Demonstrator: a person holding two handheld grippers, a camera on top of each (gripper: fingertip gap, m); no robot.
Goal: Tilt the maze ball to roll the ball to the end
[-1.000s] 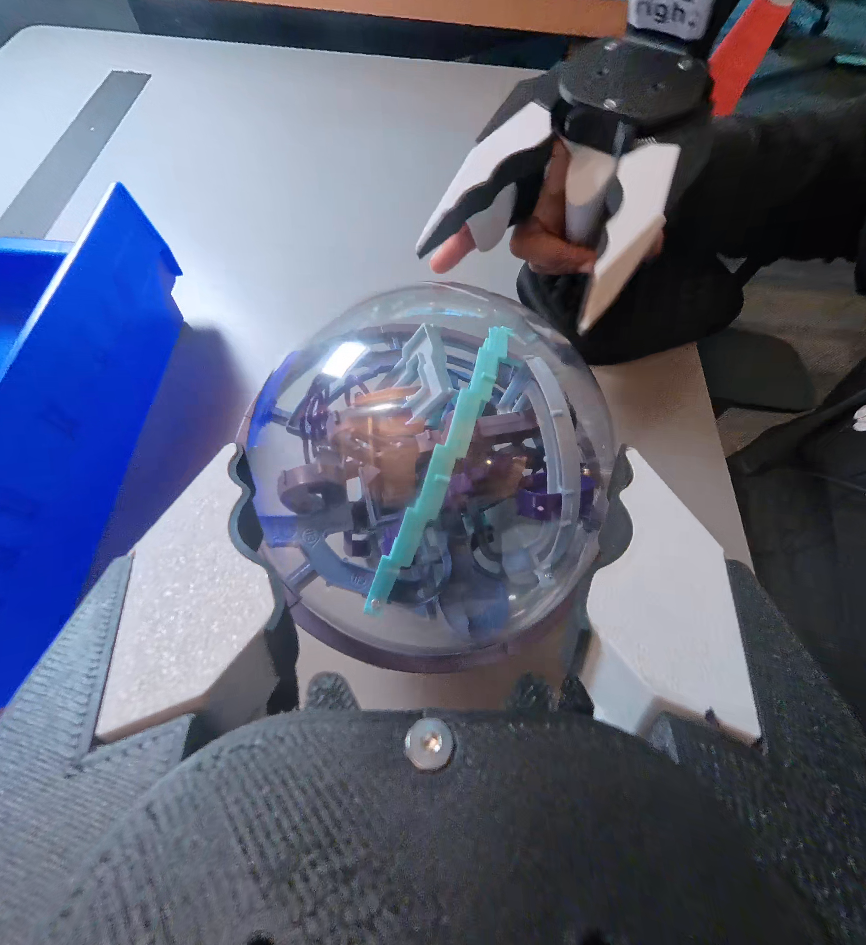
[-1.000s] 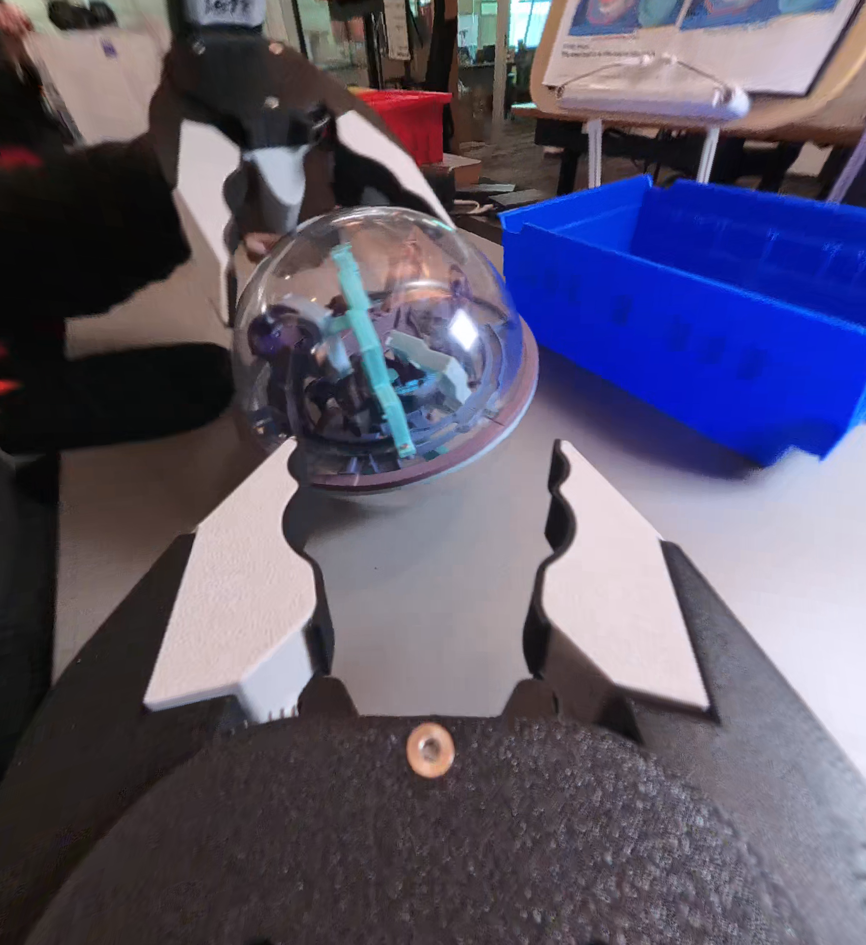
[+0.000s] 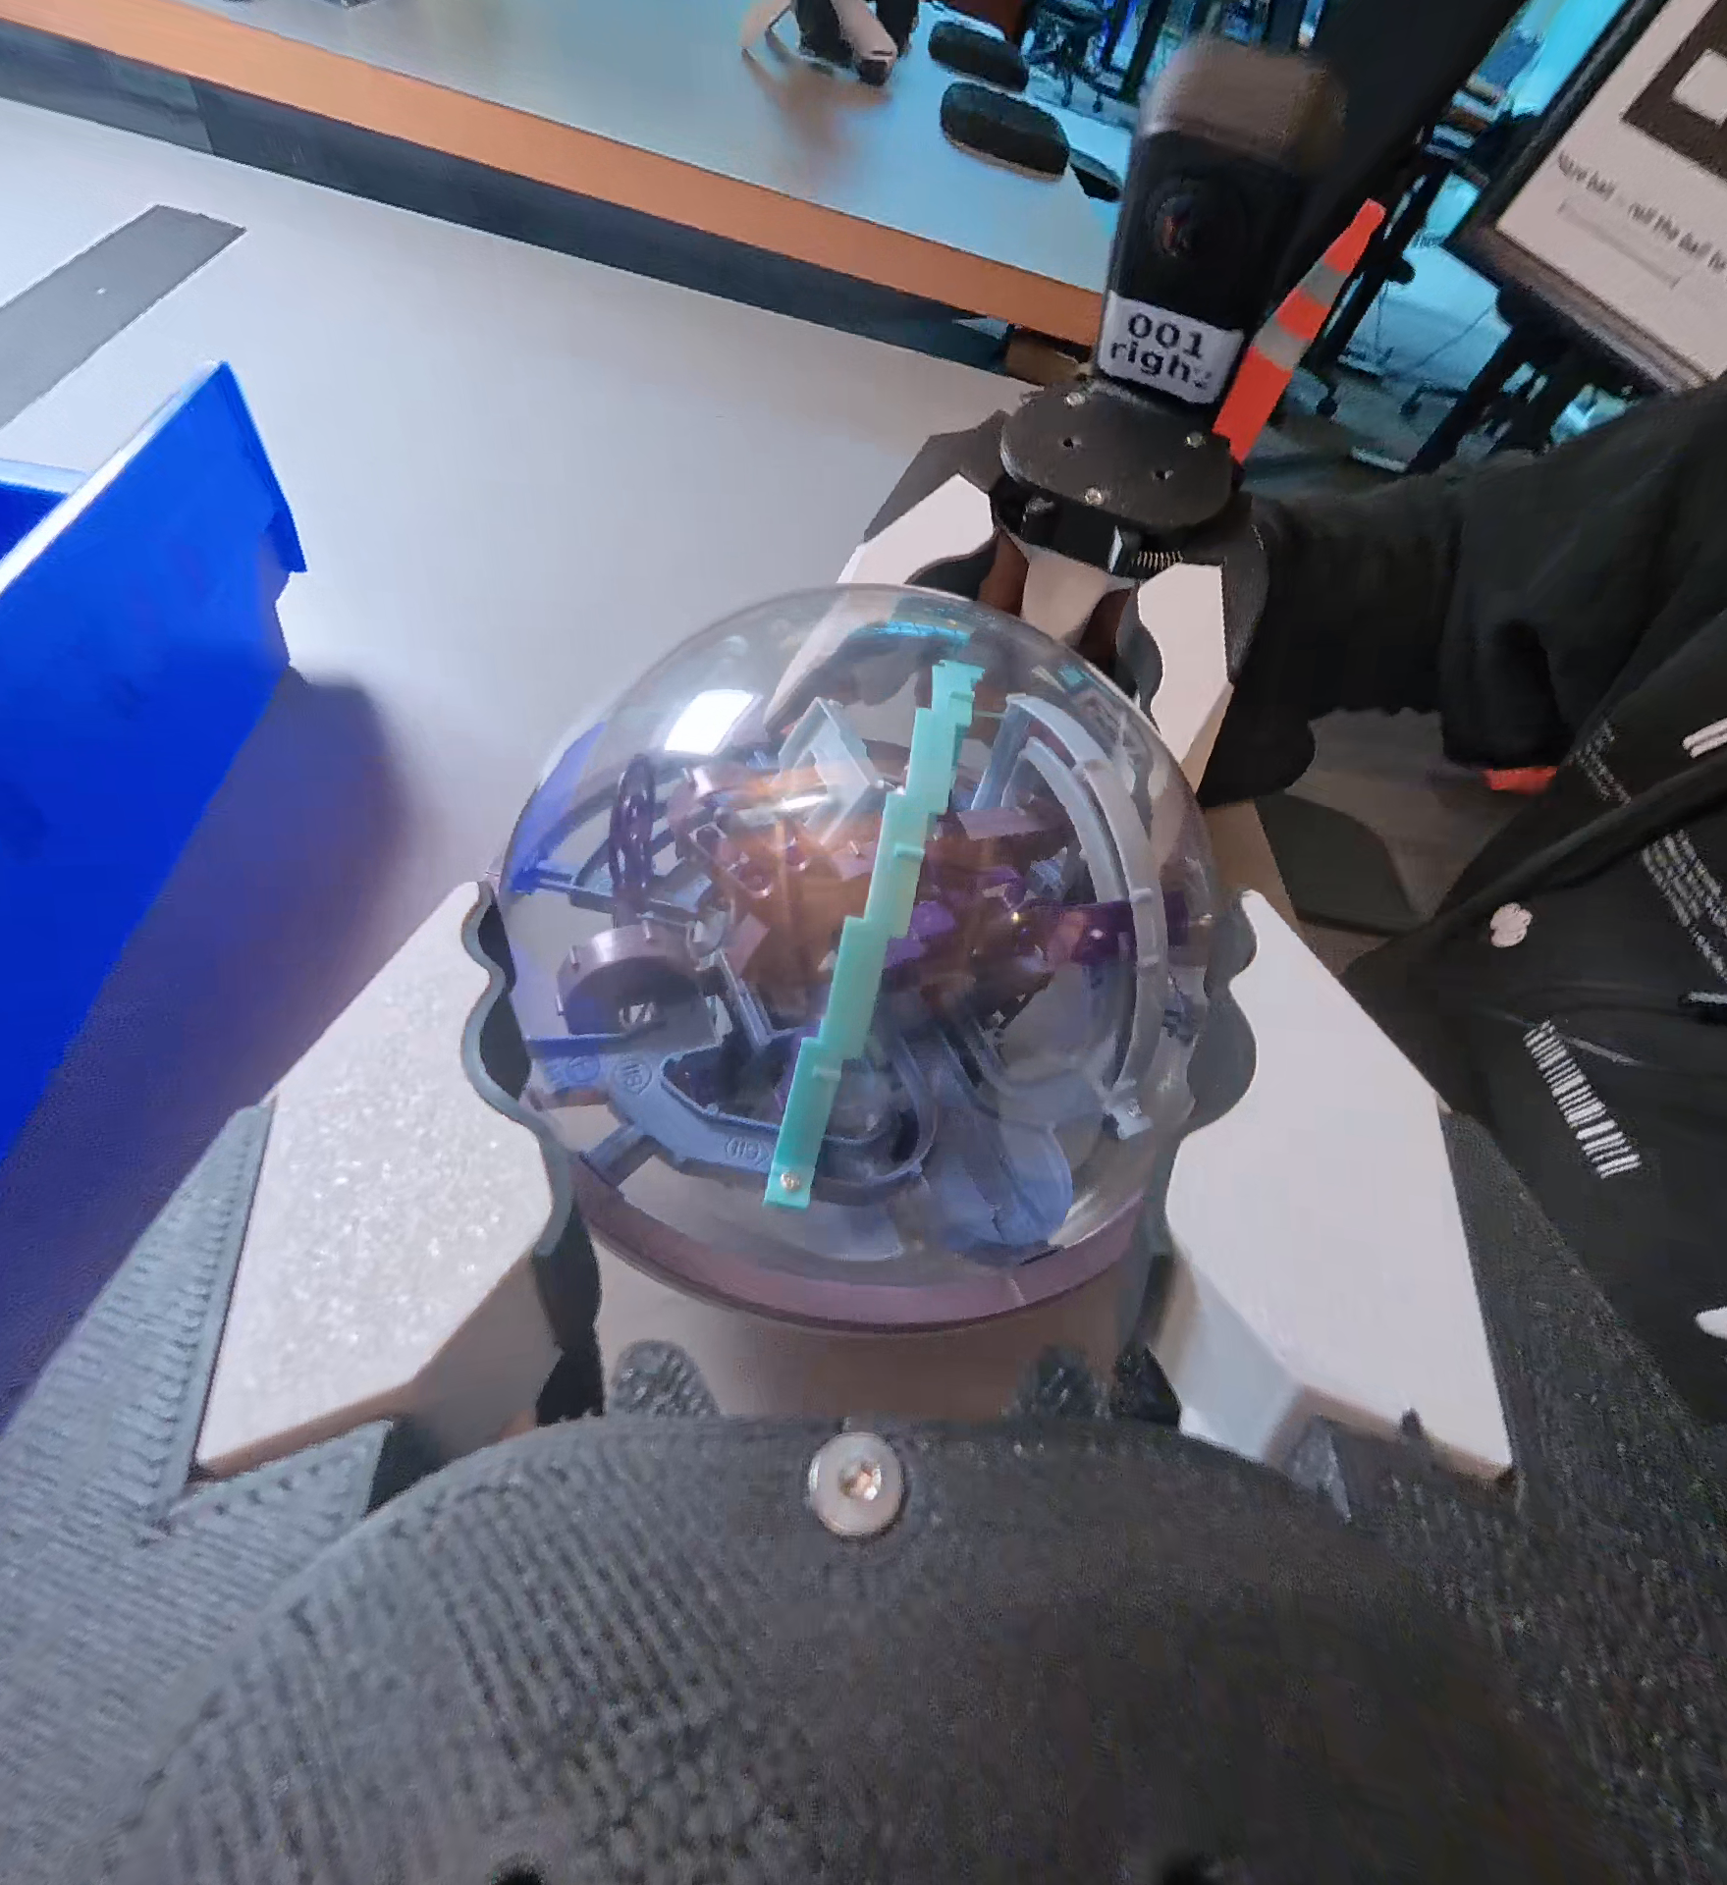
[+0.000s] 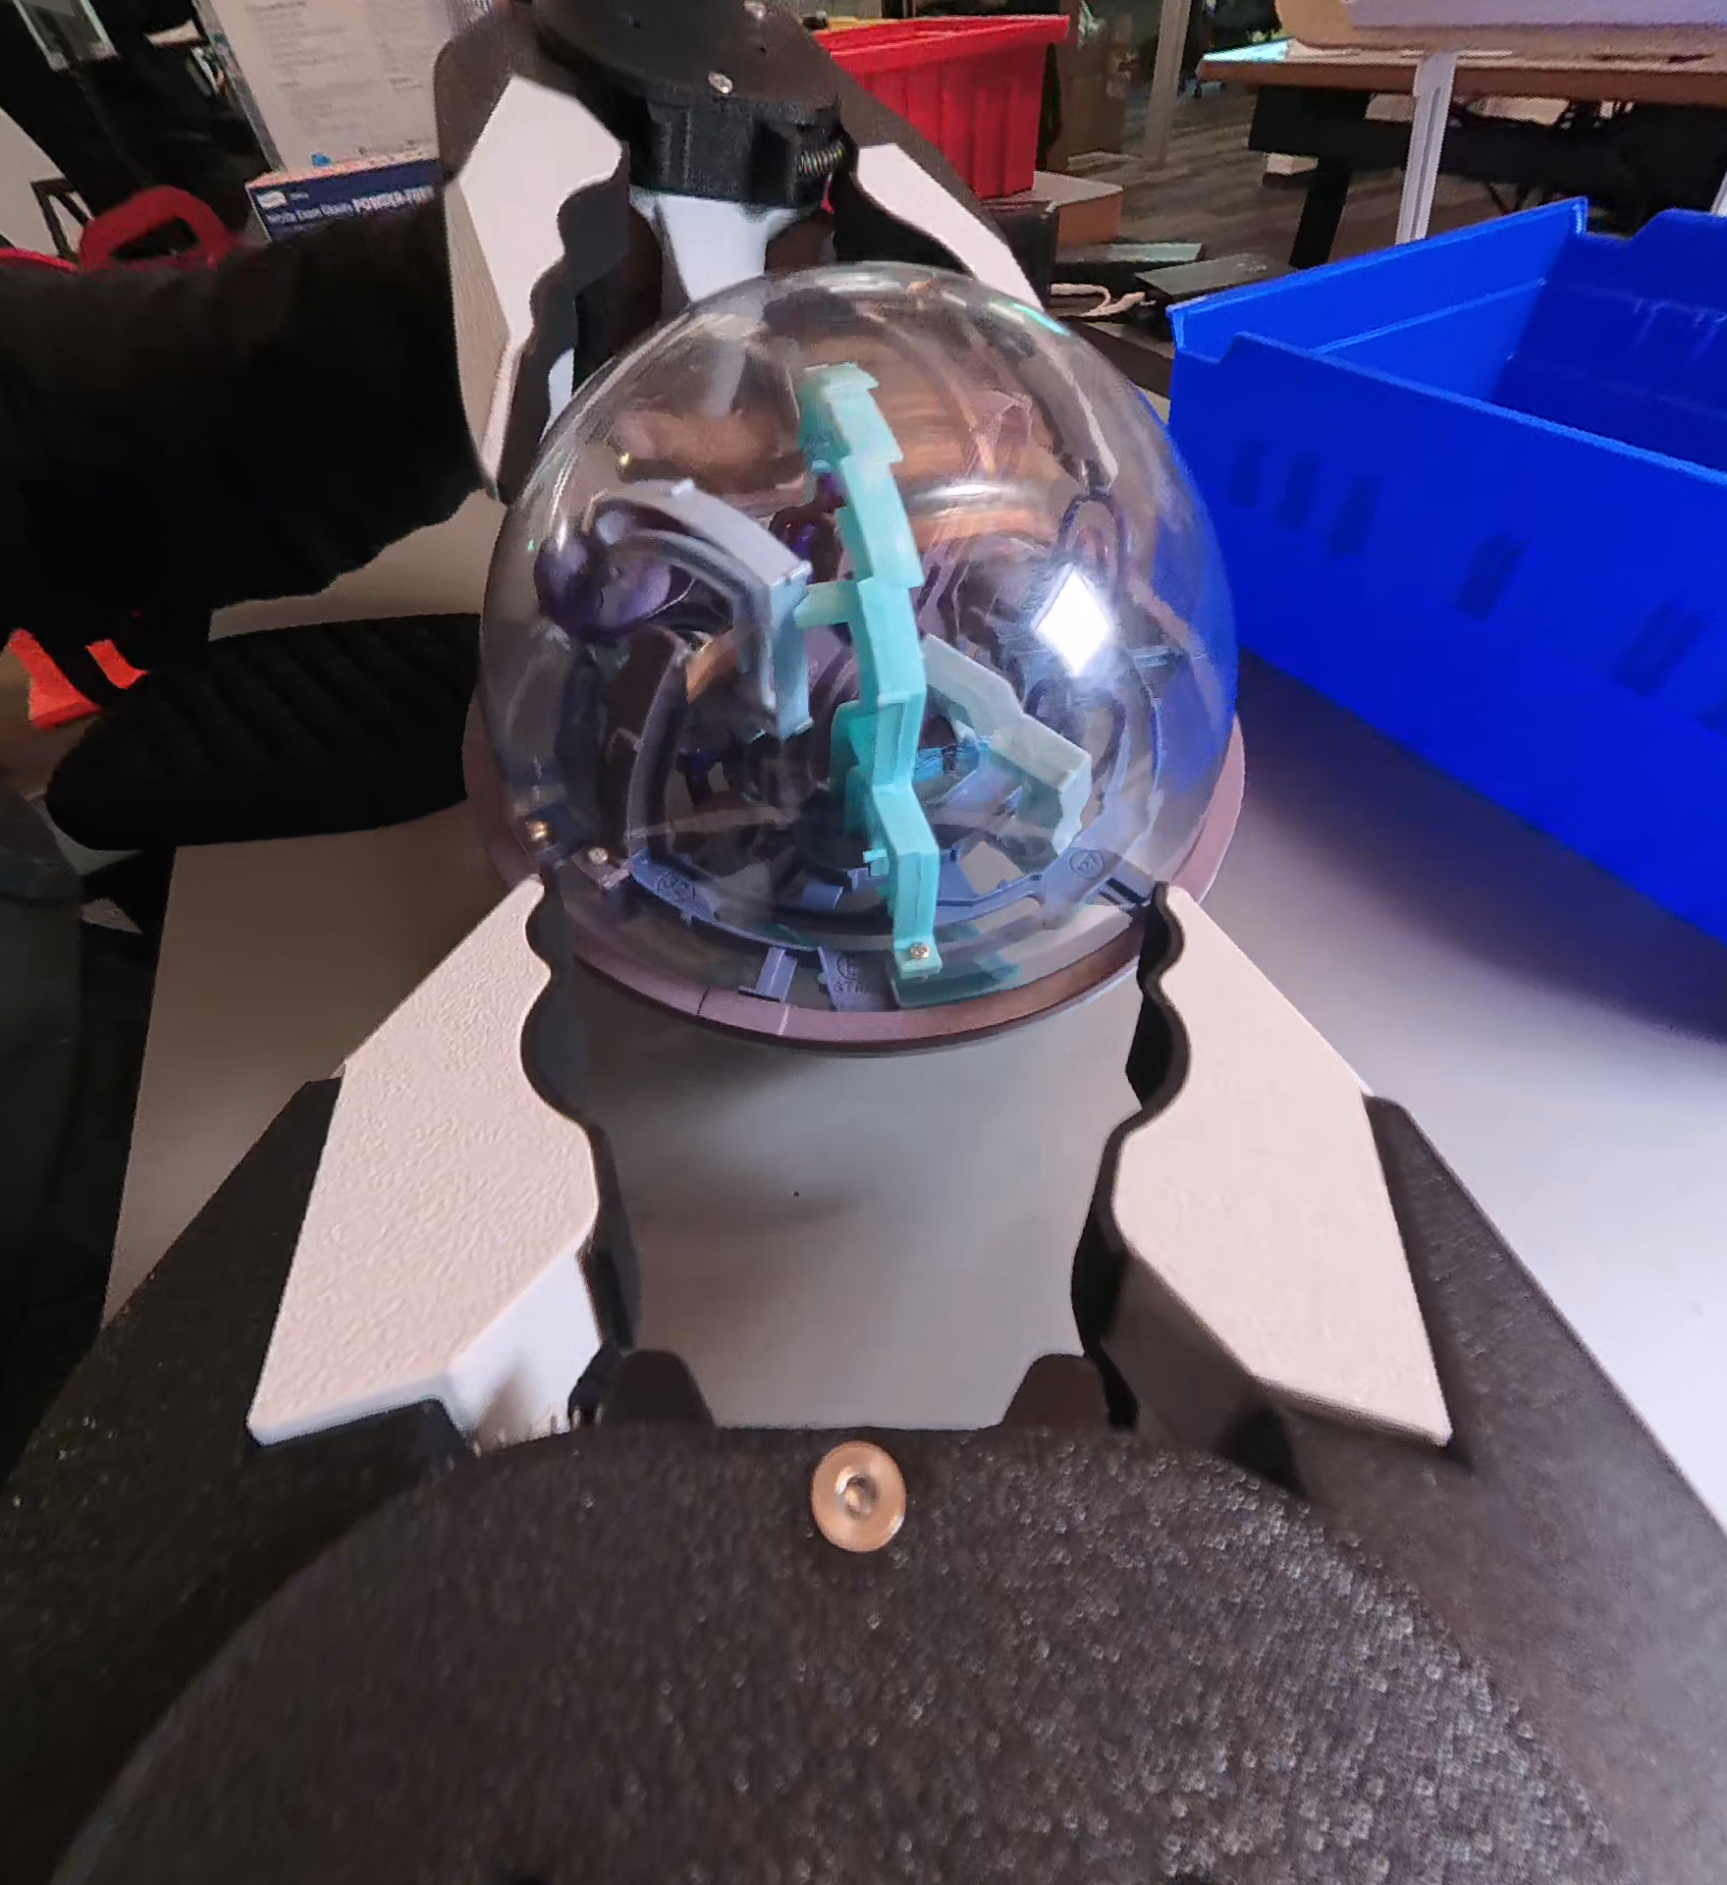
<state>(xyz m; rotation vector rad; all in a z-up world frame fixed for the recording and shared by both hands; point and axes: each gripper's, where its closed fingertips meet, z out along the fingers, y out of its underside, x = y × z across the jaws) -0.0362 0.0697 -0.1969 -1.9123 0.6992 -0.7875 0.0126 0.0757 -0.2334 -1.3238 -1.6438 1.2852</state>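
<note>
The maze ball [image 3: 854,949] sits on the grey table [image 3: 492,428], a clear dome over a tangle of grey, purple and blue tracks, with a stepped teal strip [image 3: 864,938] running up its middle. Its dark purple base rim rests on the tabletop and looks slightly tilted in the right wrist view. I cannot pick out the small ball inside with any certainty.

The left gripper [image 3: 854,979] has the sphere between its two white fingers [image 3: 369,1173]; the wavy inner edges of the jaws press against the dome on both sides, so it pinches the maze ball at its widest part.

The right gripper [image 4: 844,918] comes at the sphere from the opposite side. Its jaws stand spread wide, with the tips meeting the lower edge of the dome [image 4: 854,632] on either side; whether they press it or only touch, I cannot tell. In the left wrist view this gripper [image 3: 1043,653] shows behind the ball, held by a person's dark-sleeved arm [image 3: 1512,612].

A blue bin [image 4: 1491,571] stands on the table just beside the ball, on the left in the left wrist view [image 3: 73,714]. Far behind, a red bin [image 4: 930,71] sits in the background.
</note>
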